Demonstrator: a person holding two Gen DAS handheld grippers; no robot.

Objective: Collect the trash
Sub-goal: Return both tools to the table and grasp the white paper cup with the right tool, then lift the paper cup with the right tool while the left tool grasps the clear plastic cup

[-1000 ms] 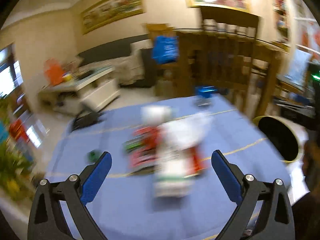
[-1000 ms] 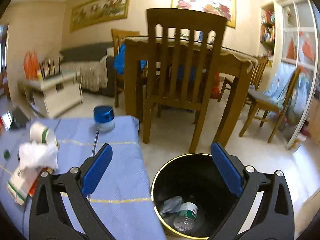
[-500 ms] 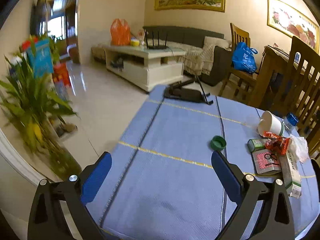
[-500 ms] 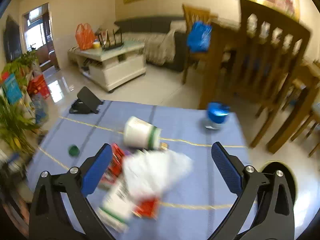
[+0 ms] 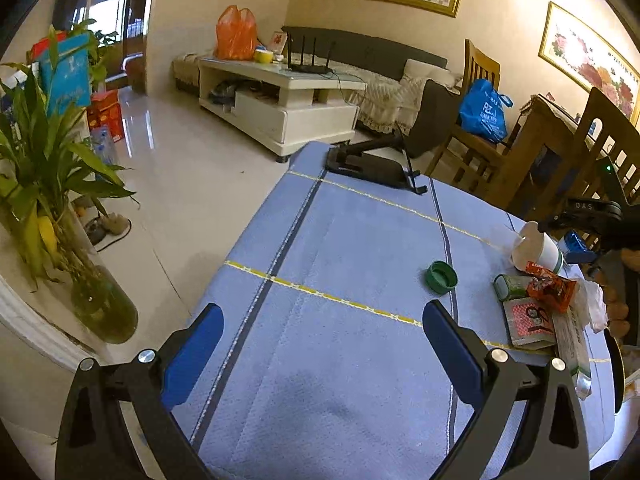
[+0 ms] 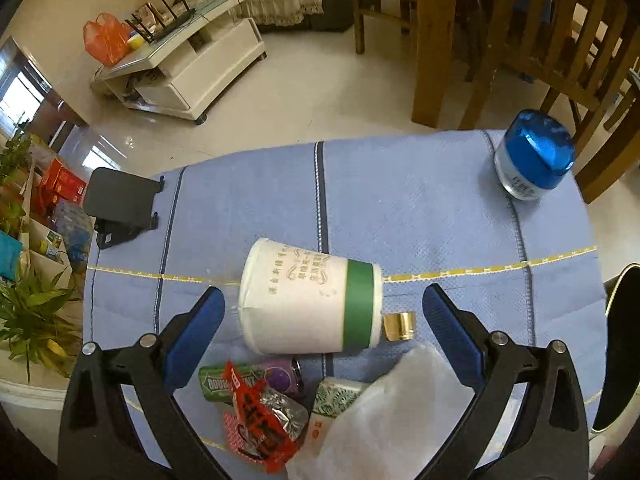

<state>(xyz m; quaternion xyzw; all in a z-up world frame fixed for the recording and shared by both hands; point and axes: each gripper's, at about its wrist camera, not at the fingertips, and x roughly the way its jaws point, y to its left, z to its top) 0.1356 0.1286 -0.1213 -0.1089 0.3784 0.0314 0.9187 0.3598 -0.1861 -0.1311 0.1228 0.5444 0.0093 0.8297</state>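
Note:
A white paper cup with a green band (image 6: 310,300) lies on its side on the blue tablecloth (image 6: 420,208); it also shows in the left wrist view (image 5: 536,247). My right gripper (image 6: 322,326) is open just above it, a finger on each side. Below the cup lie a red wrapper (image 6: 260,412), a green gum pack (image 6: 216,382), a crumpled white tissue (image 6: 384,420) and a small gold cap (image 6: 399,325). My left gripper (image 5: 322,350) is open and empty over bare cloth. A green bottle cap (image 5: 440,277) lies ahead of it.
A blue-lidded jar (image 6: 532,156) stands at the table's far right. A black phone stand (image 6: 120,204) sits at the far left corner. The black bin's rim (image 6: 620,352) shows off the right edge. Wooden chairs (image 6: 552,24) and a potted plant (image 5: 44,184) stand nearby.
My right gripper has dropped closer to the table and now straddles the paper cup. My left gripper has moved a little nearer the cloth and stays open.

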